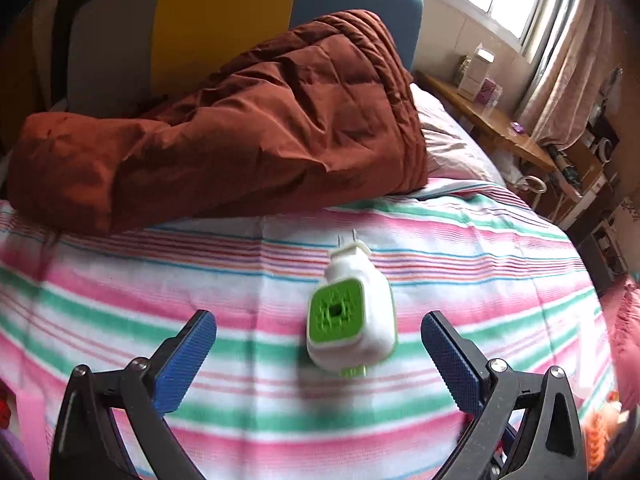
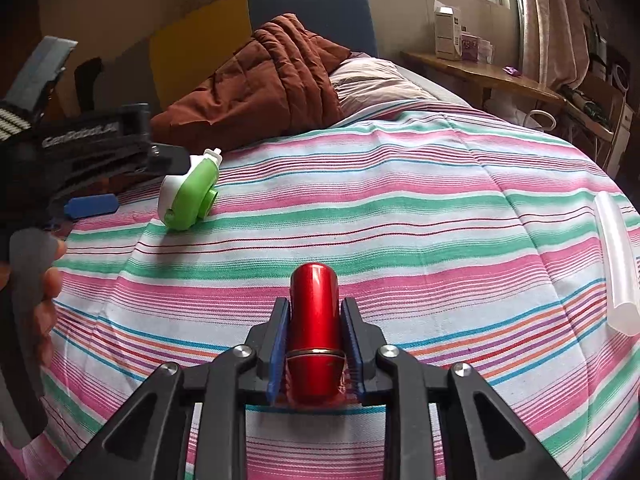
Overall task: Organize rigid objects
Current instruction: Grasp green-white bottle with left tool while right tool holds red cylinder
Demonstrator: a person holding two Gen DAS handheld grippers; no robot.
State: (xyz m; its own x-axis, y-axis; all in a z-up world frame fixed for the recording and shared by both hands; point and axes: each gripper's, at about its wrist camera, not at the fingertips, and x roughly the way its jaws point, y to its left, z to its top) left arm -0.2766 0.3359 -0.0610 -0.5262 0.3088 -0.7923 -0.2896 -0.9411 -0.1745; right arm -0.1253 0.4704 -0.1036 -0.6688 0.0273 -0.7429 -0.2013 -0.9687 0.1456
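On the bed, a striped cotton sheet (image 2: 400, 208) with pink, green and white bands covers the mattress, and a rust-brown quilted duvet (image 1: 240, 120) lies crumpled near the headboard. The right gripper (image 2: 315, 320) points forward and slightly down over the sheet; its two blue ribbed pads (image 2: 280, 344) are pressed against a glossy red metal cylinder (image 2: 314, 320) with a rounded tip and a thin ring near its base, so it pinches this cylinder between them. A white and green plastic plug-in device (image 1: 350, 320) lies on the sheet, a rounded box with a green square grid face and two metal prongs at its far end. The left gripper (image 1: 318, 354) hovers low just before this device, its blue textured pads (image 1: 186, 364) spread wide on both sides and not touching it. At the right edge of the right wrist view, a translucent plastic tube (image 2: 618, 264) rests on the sheet, well apart from the cylinder.
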